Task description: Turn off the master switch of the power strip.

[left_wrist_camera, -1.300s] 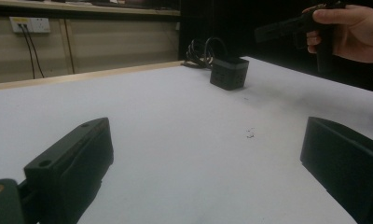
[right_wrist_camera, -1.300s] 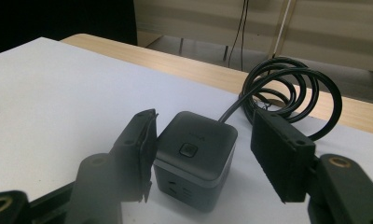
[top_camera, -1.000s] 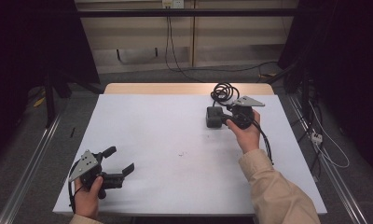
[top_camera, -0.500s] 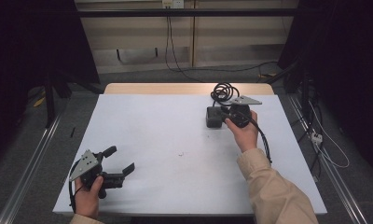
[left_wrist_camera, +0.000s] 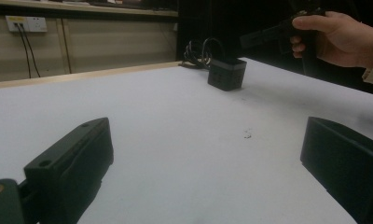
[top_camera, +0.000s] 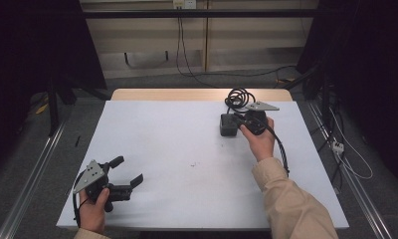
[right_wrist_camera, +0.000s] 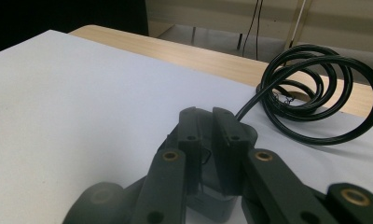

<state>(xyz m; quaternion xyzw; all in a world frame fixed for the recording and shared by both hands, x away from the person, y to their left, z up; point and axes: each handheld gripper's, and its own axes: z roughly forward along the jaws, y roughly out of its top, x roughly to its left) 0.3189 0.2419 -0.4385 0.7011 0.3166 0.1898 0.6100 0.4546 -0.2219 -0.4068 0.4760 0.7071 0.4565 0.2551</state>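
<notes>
**Right tool closed over the black adapter block, left tool idle and open**

Surroundings: The white table (top_camera: 187, 149) carries little. A black adapter block (top_camera: 229, 124) sits in the upper right of the high view, and its coiled black cable (top_camera: 237, 97) lies just behind it, partly on the bare wooden strip (top_camera: 152, 94) along the table's far edge. A small dark speck (top_camera: 193, 164) marks the sheet near the centre. Nothing stands between my two tools; they are well apart. Loose cables run across the floor beyond the table and at the right edge of the frame.

Right hand: My right hand (top_camera: 260, 142) reaches forward from the lower right, sleeve visible, holding the right gripper (right_wrist_camera: 207, 122) low over the block. Its jaws have just been closing. In the right gripper view they stand almost together, a thin slot between them, with the block directly beneath and behind them. I cannot tell whether the pads pinch any part of it.

Left hand: My left hand (top_camera: 93, 209) rests at the lower left of the high view. The left gripper (top_camera: 130, 173) points toward the right of the frame, released, jaws spread wide with bare table between them.
</notes>
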